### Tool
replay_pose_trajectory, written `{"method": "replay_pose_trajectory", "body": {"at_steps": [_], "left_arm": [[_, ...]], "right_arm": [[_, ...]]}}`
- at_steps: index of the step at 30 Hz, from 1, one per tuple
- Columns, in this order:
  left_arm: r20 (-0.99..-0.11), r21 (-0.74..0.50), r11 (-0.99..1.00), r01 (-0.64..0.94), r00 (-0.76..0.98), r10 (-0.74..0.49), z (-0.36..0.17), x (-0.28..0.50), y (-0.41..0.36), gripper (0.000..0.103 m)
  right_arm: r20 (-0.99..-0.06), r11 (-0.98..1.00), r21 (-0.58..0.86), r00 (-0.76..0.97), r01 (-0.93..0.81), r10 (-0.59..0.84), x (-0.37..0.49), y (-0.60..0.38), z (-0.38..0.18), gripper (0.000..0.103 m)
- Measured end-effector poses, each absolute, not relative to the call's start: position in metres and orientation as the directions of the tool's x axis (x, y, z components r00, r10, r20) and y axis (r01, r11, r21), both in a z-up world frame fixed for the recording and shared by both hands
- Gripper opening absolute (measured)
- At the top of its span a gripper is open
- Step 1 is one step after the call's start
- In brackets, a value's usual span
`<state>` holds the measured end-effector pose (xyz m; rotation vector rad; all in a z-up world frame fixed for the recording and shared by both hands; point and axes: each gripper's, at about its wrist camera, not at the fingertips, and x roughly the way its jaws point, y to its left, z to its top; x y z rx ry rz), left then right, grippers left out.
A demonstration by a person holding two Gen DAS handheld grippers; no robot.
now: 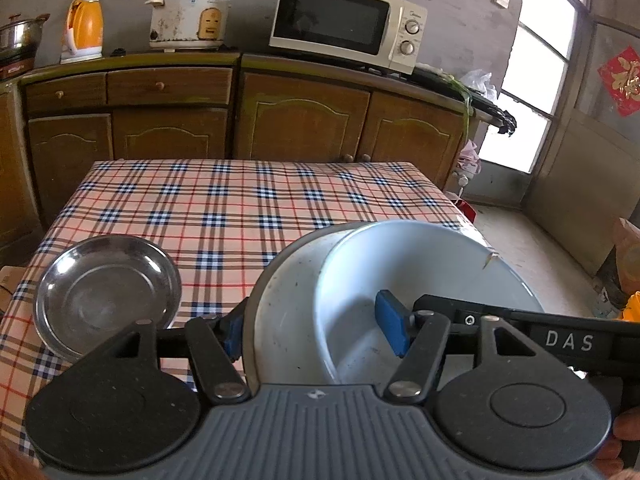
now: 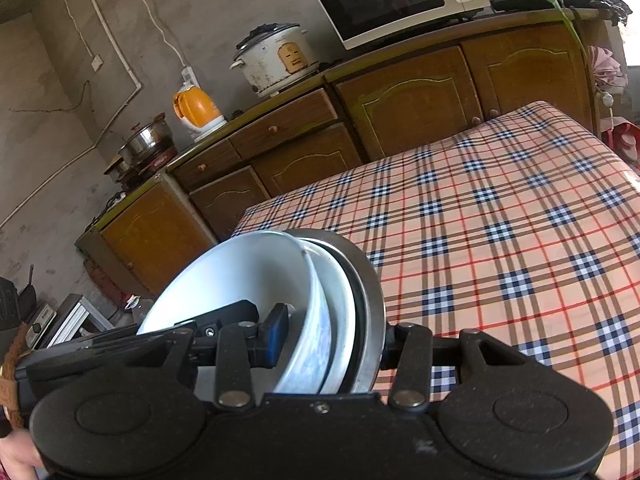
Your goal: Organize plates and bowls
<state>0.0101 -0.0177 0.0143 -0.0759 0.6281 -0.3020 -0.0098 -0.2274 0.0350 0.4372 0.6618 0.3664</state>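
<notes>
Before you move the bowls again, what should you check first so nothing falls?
1. Left gripper clamped across the stack's wall: ok, one pad inside the white bowl, one outside the metal basin.
2. Right gripper clamped on the opposite side: ok.
3. Bowls nested evenly: not ok, the white bowl sits tilted in the basin.
4. Landing room on the checked tablecloth: ok.
5. Steel plate out of the way: ok, it lies apart on the left.
6. Stack lifted clear of the table: cannot tell.
</notes>
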Motion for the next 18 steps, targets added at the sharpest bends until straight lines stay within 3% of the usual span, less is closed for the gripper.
{"method": "replay_pose_trajectory", "body": {"at_steps": [18], "left_arm": [[-0.554, -0.162, 0.965, 0.206, 0.790, -0.262, 0.018, 0.001, 0.005, 0.065]], "right_arm": [[-0.496, 0.838, 0.491, 0.715, -0.238, 0.493, -0.009, -0.199, 0.040, 0.052]]}}
